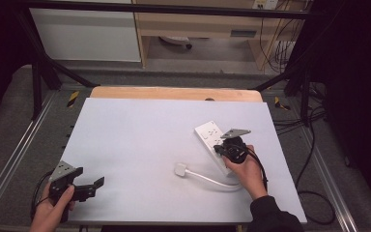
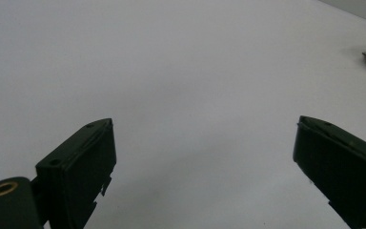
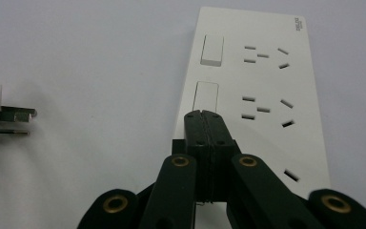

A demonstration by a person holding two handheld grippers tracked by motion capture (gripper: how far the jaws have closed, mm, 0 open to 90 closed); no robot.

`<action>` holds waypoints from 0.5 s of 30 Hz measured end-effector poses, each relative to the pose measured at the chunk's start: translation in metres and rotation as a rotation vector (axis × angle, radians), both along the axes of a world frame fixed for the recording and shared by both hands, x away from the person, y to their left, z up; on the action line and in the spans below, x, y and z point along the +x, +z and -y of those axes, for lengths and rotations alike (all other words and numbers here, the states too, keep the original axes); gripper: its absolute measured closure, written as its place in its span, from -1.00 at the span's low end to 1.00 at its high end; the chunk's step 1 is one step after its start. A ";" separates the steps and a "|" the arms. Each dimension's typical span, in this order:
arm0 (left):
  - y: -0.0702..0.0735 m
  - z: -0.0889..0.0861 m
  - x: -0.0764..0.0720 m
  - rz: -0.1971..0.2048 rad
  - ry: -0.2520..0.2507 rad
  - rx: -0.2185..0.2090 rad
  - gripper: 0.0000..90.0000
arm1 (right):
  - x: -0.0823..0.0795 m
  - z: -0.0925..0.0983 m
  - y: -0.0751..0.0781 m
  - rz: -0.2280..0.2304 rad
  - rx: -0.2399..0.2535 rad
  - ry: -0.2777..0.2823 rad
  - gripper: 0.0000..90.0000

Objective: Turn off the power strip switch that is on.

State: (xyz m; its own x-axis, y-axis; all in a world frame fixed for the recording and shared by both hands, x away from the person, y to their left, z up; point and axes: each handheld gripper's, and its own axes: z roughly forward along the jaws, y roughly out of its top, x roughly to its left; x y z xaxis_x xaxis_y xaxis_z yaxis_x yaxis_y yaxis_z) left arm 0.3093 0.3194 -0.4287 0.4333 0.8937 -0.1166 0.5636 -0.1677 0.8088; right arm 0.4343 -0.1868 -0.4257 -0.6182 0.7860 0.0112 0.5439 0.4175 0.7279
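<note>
Right tool (image 3: pixel 204 114) closed, empty, tips over power strip (image 3: pixel 262 81) switch | left tool (image 2: pixel 205 157) open above bench (image 1: pixel 135 140) | plug (image 1: pixel 180 169) lies between.

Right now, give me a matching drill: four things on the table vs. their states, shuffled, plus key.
Things:
1. left gripper
2. right gripper
3. plug
4. power strip

States:
A. jaws shut, tips over a rocker switch
B. lying unplugged on the white tabletop, prongs bare
C. jaws wide open, nothing between them
D. lying flat under a gripper, sockets empty

Pairs: 1-C, 2-A, 3-B, 4-D
</note>
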 end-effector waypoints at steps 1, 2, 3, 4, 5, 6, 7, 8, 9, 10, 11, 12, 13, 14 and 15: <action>0.000 0.000 0.000 0.000 0.000 0.000 -0.84 | 0.000 0.000 0.000 0.001 0.000 0.000 1.00; 0.000 0.000 0.000 0.000 0.000 0.002 -0.84 | 0.000 0.000 0.000 0.000 0.000 0.001 1.00; 0.000 0.000 0.000 -0.001 -0.001 0.002 -0.84 | 0.000 0.000 0.000 0.002 0.001 -0.001 1.00; 0.000 0.000 0.000 -0.001 -0.001 0.002 -0.84 | 0.000 0.000 0.000 0.000 0.001 -0.001 1.00; 0.000 0.000 0.000 -0.001 -0.001 0.002 -0.84 | 0.000 0.000 0.000 0.001 0.000 -0.001 1.00; 0.000 0.000 0.000 -0.002 -0.001 0.002 -0.84 | 0.000 0.000 0.000 0.001 -0.001 -0.001 1.00; 0.000 0.000 0.000 -0.002 -0.001 0.002 -0.84 | 0.000 0.000 0.000 0.001 -0.001 -0.002 1.00; 0.000 0.000 0.000 -0.002 -0.001 0.003 -0.84 | 0.000 0.000 0.000 0.001 -0.001 -0.002 1.00; 0.000 0.000 0.000 -0.002 0.000 0.004 -0.84 | 0.000 0.000 0.000 0.001 0.000 -0.002 1.00; 0.000 0.000 0.000 -0.003 0.000 0.005 -0.84 | 0.000 0.000 0.000 0.001 0.000 -0.002 1.00; 0.000 0.000 0.000 -0.003 0.000 0.005 -0.84 | 0.000 0.000 0.000 0.001 0.000 -0.001 1.00; 0.000 0.000 0.000 -0.003 0.000 0.006 -0.84 | 0.000 0.000 0.000 0.002 -0.001 -0.001 1.00; 0.000 0.000 0.000 -0.003 0.000 0.006 -0.84 | 0.000 0.000 0.000 0.001 0.000 -0.002 1.00; 0.000 0.000 0.000 -0.003 0.000 0.006 -0.84 | 0.000 0.000 0.000 0.002 -0.001 -0.002 1.00; 0.000 0.000 0.000 -0.004 0.000 0.007 -0.84 | 0.000 0.000 0.000 0.002 -0.001 -0.002 1.00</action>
